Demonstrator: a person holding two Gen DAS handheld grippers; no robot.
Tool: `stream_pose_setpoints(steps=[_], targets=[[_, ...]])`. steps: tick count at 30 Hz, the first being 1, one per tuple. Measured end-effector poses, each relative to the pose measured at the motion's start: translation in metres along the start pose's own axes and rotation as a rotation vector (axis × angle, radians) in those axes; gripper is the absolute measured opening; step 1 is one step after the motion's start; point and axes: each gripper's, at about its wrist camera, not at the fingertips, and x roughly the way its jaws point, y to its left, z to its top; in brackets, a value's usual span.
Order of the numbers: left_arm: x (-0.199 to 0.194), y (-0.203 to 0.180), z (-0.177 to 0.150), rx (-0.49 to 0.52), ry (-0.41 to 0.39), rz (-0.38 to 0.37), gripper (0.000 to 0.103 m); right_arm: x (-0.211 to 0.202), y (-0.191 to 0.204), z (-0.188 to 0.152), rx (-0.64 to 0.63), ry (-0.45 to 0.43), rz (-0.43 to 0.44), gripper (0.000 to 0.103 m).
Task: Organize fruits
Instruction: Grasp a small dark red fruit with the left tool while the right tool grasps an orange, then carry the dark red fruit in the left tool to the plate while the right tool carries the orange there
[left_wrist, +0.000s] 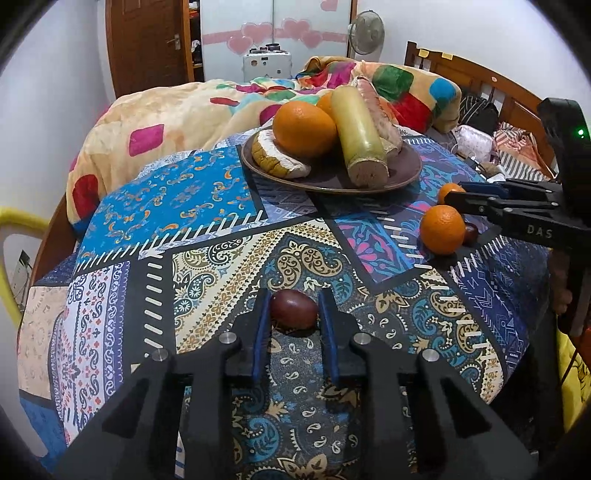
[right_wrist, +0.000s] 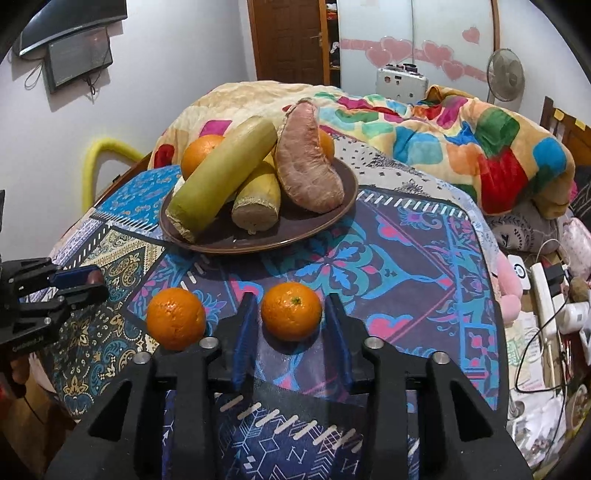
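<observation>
Tongs (left_wrist: 294, 314) angled downward, clamping dark fruit (left_wrist: 293, 309).

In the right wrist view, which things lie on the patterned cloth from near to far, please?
Right gripper around a small orange, then the brown plate with sugarcane pieces, then the colourful blanket.

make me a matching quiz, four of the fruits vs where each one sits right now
1 dark red fruit
2 green cane stalk
3 stem-marked orange
4 plain orange

a on the brown plate
b between the right tool fingers
c loose on the cloth beside the right tool
d between the left tool fingers

Pairs: 1-d, 2-a, 3-b, 4-c
</observation>
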Motion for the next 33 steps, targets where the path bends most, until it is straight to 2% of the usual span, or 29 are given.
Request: stream_pose_setpoints(steps=[9, 22, 27, 33], targets=[[-0.007, 0.010, 0.008, -0.052, -0.029, 0.005, 0.025, -0.007, 0.003, 0.001, -0.019, -0.015, -0.010, 0.031], [-0.029, 0.005, 0.054, -0.066, -0.155, -0.017, 0.025, -0.035, 0.008, 0.024, -0.038, -0.127, -0.017, 0.031], [-0.025, 0.001, 0.073, -0.066, -0.185, -0.022, 0.025, -0.034, 0.003, 0.036, -0.027, -0.157, -0.015, 0.031], [-0.009, -0.006, 0.087, -0.048, -0.178, -0.036, 0.025, -0.023, 0.003, 0.047, -0.030, -0.164, -0.015, 0.031]])
